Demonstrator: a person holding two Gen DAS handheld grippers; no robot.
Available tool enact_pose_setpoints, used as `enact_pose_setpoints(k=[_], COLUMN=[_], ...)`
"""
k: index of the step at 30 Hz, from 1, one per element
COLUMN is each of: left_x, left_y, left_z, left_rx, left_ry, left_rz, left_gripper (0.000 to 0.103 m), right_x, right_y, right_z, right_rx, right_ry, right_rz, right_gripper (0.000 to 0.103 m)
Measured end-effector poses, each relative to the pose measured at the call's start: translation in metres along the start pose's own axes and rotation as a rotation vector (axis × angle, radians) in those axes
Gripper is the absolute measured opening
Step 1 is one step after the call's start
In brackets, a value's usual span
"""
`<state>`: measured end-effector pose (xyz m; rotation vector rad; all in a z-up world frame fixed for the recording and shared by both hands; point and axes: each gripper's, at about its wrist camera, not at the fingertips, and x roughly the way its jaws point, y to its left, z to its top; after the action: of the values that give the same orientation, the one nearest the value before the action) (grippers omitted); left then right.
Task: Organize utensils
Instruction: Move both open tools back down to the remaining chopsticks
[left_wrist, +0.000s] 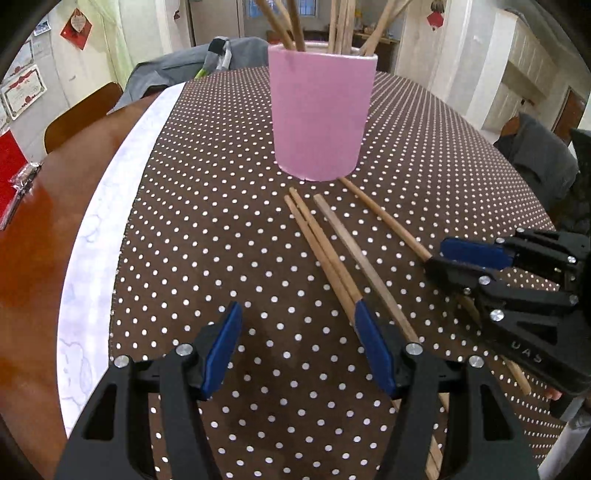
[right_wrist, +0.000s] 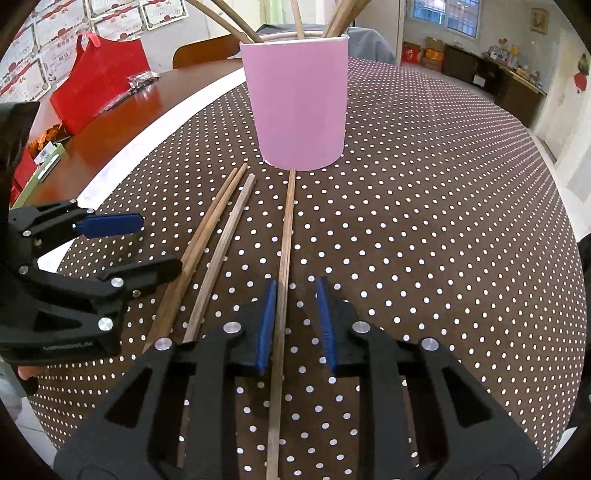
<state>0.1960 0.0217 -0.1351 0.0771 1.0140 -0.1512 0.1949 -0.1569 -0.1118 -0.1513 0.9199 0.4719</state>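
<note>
- Right gripper (right_wrist: 295, 321): jaws narrowed astride single chopstick (right_wrist: 286, 236), one pad touching, other clear.
- Left gripper (left_wrist: 295, 350): wide open, empty, beside paired chopsticks (left_wrist: 317, 240).
- Pink cup (left_wrist: 320, 114): upright.

The surface (right_wrist: 122, 110) is seen as reddish-brown polished wood, covered over most of its width by a brown cloth with white dots (right_wrist: 424, 221); a pale marbled strip (left_wrist: 96, 258) is exposed along the cloth's left edge. A pink cup (right_wrist: 299, 107) with sticks in it is stood upright on the far middle of the cloth. Four wooden chopsticks are laid on the cloth near the cup: a touching pair (right_wrist: 207, 225), a single darker one (right_wrist: 229, 229) just beside it, and a lone one (right_wrist: 286, 236) to the right, its far tip met by the cup's base. A red bag (right_wrist: 99, 85) is set at the far left on the bare wood.
</note>
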Motion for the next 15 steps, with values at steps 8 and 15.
enact_pose_setpoints(k=[8, 15], left_x=[0.0032, 0.0024], left_y=[-0.0043, 0.0019], left_z=[0.0077, 0.0075], left_rx=[-0.01, -0.018], left_ry=[0.015, 0.045], left_rz=[-0.002, -0.022], left_gripper=[0.064, 0.066], right_x=[0.0001, -0.0004], right_y=[-0.0025, -0.0044], right_z=[0.0016, 0.0034], right_rx=[0.018, 0.026], right_ry=[-0.006, 0.0], right_rz=[0.021, 0.032], right_gripper=[0.023, 0.023])
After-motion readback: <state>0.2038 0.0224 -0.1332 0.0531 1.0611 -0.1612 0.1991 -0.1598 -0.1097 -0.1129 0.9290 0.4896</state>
